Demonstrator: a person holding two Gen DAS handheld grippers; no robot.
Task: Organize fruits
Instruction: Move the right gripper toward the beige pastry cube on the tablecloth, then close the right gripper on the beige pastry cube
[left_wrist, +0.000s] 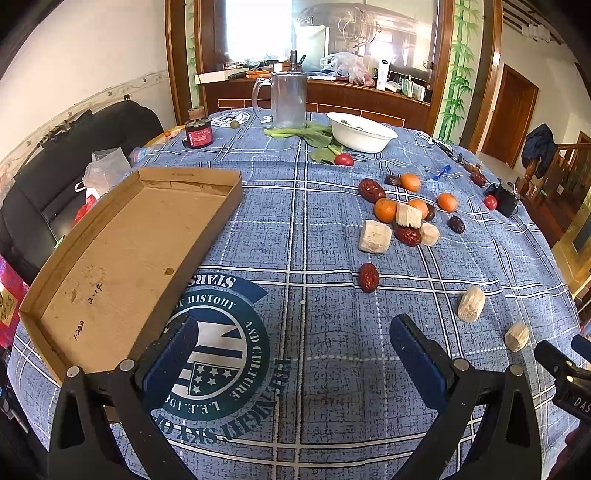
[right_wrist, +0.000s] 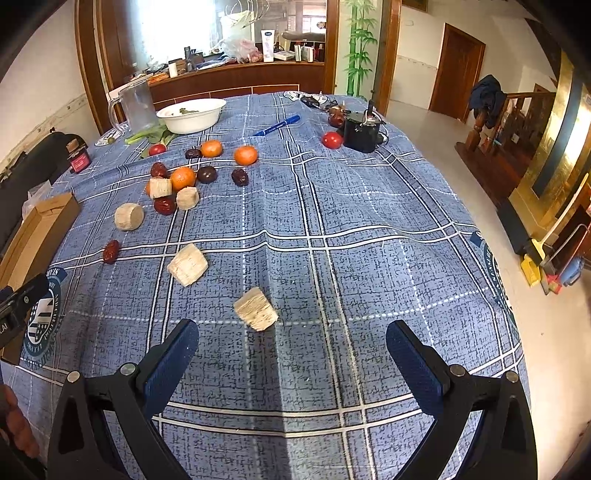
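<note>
On the blue plaid tablecloth (right_wrist: 332, 229), fruit and pale cut chunks lie scattered. Both claws hover above the cloth, empty.

Right gripper (right_wrist: 291, 343): jaws spread wide, nothing between them. Nearest pale chunk (right_wrist: 256, 308) lies just ahead of the fingertips, a little left of the gap's centre line, apart from both pads. A second pale chunk (right_wrist: 187, 264) sits farther ahead and to the left. A lone red date (right_wrist: 110, 252) lies left of that, near the cloth's edge.

Left gripper (left_wrist: 293, 349): jaws likewise released, wide, holding nothing. Directly beneath the gap is the round printed emblem (left_wrist: 218, 350) on the cloth. The open cardboard tray (left_wrist: 125, 258) lies ahead-left, its near corner just beside the left finger; the tray's floor is bare. Same red date (left_wrist: 368, 277) lies ahead and slightly right of the gap.

Main cluster well ahead of both claws: oranges (left_wrist: 385, 209), dark red dates and more pale chunks (left_wrist: 375, 237), touching or nearly so. White bowl (left_wrist: 360, 131), glass mug (left_wrist: 286, 99) and leafy greens (left_wrist: 317, 134) at the far edge. Blue pen (right_wrist: 277, 125) and a cherry tomato (right_wrist: 331, 140) far right.
</note>
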